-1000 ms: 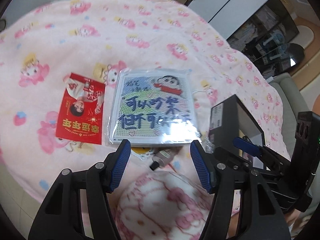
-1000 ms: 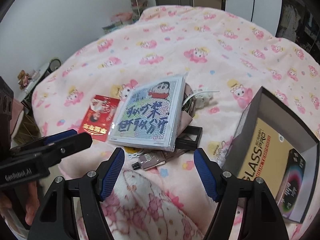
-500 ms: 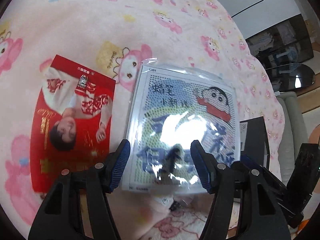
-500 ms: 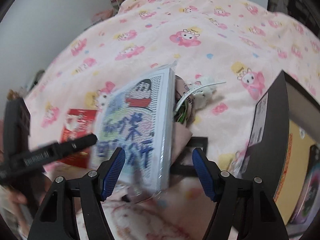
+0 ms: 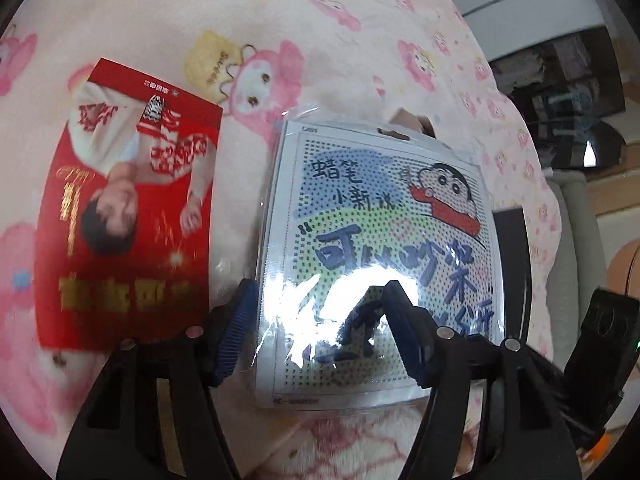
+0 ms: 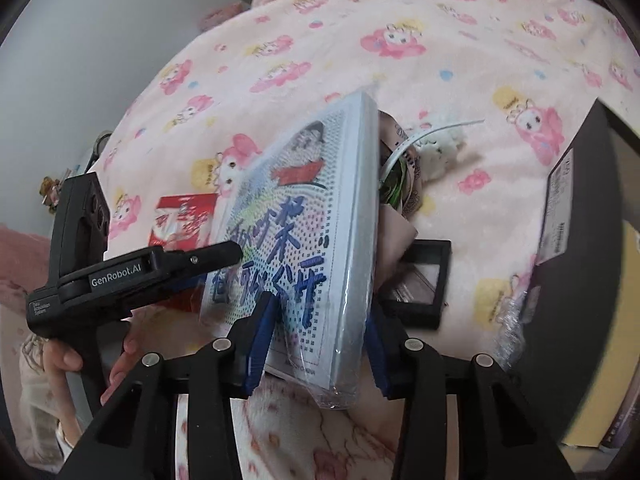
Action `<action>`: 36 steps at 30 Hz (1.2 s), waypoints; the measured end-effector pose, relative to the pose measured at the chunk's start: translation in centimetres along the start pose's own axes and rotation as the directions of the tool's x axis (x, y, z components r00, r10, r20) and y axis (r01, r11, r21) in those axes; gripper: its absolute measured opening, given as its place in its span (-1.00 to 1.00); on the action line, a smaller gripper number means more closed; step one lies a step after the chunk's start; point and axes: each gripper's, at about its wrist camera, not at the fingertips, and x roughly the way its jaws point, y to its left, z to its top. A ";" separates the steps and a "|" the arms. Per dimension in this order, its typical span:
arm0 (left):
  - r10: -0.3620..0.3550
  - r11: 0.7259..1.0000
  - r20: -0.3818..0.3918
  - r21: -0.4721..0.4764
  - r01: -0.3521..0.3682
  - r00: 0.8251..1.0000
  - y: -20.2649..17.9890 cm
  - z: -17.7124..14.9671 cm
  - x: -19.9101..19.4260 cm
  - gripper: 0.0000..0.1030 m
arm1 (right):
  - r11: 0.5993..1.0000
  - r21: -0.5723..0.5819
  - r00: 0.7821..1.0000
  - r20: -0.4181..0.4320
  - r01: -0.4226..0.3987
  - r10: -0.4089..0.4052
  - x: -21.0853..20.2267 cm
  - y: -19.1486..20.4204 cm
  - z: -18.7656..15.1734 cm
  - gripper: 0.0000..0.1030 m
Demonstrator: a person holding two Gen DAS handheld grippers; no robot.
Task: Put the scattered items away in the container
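— What am I holding on the right?

— My right hand-held gripper (image 6: 316, 344) clamps the flat white plastic-wrapped cartoon pegboard pack (image 6: 304, 240), tilted up on edge over the fleecy pink bed blanket (image 6: 340, 40).

— And my left?

— The left hand-held gripper (image 5: 320, 320) is spread open over the pack's glossy face, beside the red paper envelope (image 5: 128, 216). The black cardboard box (image 6: 580, 240) stands right of it.

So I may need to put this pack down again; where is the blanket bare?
Bare pink blanket lies beyond the white cartoon bead-art pack. Crowded: red card to its left, small black frame and black box to its right.
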 end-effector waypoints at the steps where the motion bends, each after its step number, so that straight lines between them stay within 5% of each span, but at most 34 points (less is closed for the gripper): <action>1: 0.010 1.000 -0.003 0.016 -0.010 1.000 -0.2 -0.6 -0.2 0.27 | 1.000 0.000 1.000 -0.015 -0.015 0.015 -0.3 0.0 -0.5 -0.21; 4: -0.001 1.000 -0.016 0.021 0.001 1.000 0.2 -0.8 0.0 0.27 | 0.998 0.014 0.996 -0.073 -0.054 0.054 -0.2 -0.5 -1.5 -0.20; 10: -0.033 0.999 0.003 -0.040 0.034 0.999 2.0 1.3 1.2 0.40 | 0.999 0.027 0.999 -0.031 -0.019 0.020 0.4 -1.7 -0.3 -0.20; 15: -0.037 0.999 -0.001 -0.031 0.037 0.999 0.9 1.1 0.9 0.28 | 1.000 0.020 0.999 -0.030 -0.013 0.014 1.7 -1.7 0.5 -0.24; 29: -0.004 0.989 0.117 0.147 -0.013 0.993 -8.6 -3.7 -6.6 0.26 | 0.997 0.012 0.989 0.129 -0.080 0.077 -8.8 -2.2 -2.2 -0.24; 36: -0.033 0.966 0.136 0.259 -0.003 0.990 -15.3 -5.3 -7.3 0.26 | 0.995 0.038 0.971 0.221 -0.097 0.087 -14.6 -5.0 -4.6 -0.23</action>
